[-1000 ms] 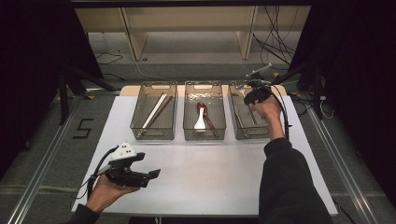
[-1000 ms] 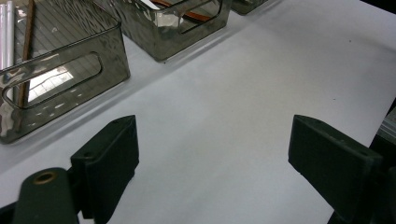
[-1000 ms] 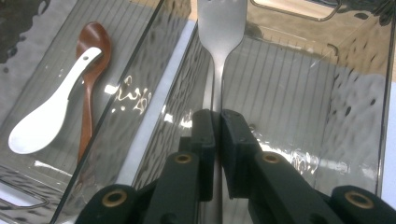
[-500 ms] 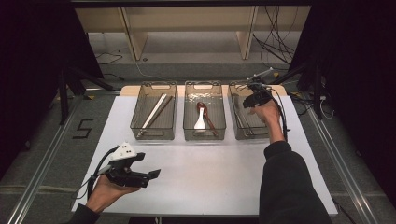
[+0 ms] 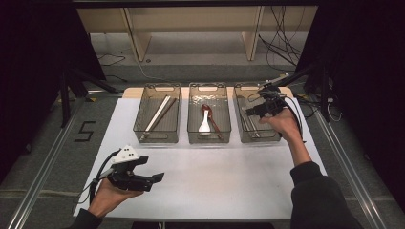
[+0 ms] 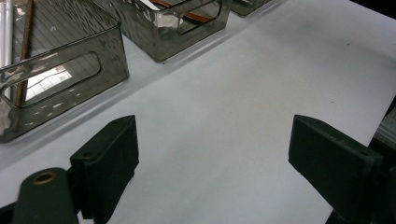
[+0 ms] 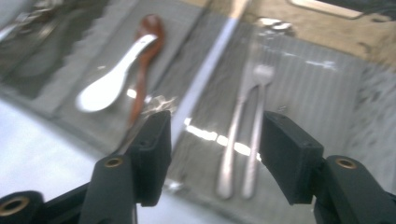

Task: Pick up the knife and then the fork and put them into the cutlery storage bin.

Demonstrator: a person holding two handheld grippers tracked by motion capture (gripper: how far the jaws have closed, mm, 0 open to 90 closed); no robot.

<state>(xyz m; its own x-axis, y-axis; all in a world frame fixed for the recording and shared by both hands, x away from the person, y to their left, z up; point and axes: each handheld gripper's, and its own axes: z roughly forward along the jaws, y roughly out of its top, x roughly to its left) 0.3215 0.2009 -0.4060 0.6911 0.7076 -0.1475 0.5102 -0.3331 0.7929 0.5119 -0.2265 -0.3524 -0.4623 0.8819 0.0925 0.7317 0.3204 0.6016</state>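
White worktop (image 5: 229, 176) carries three clear smoky plastic bins in a row at the far side. Right gripper (image 5: 249, 111) hangs over the right bin (image 5: 267, 137), jaws spread wide, holding nothing. Right gripper view looks down between its own jaws (image 7: 215, 140) at two silver metal forks (image 7: 245, 140) lying side by side on the right bin's floor, tines far, handles near; in the high view the forks are just thin pale streaks under the hand. The same view also catches the white plastic spoon (image 7: 112, 81) lying across a brown wooden spoon (image 7: 144, 60) in the middle bin (image 5: 209, 138); picture blurred, bin walls hard to trace.

Left gripper (image 5: 155, 179) sits low over the near left worktop, well apart from the bins, jaws wide apart and empty. Left gripper view shows bare white surface between its jaws (image 6: 212, 154), the left bin's (image 6: 60, 79) handle slot close up, and chopstick ends cut off at the frame's top left. High view shows the full pale and dark chopsticks (image 5: 160, 114) lying lengthwise in the left bin.
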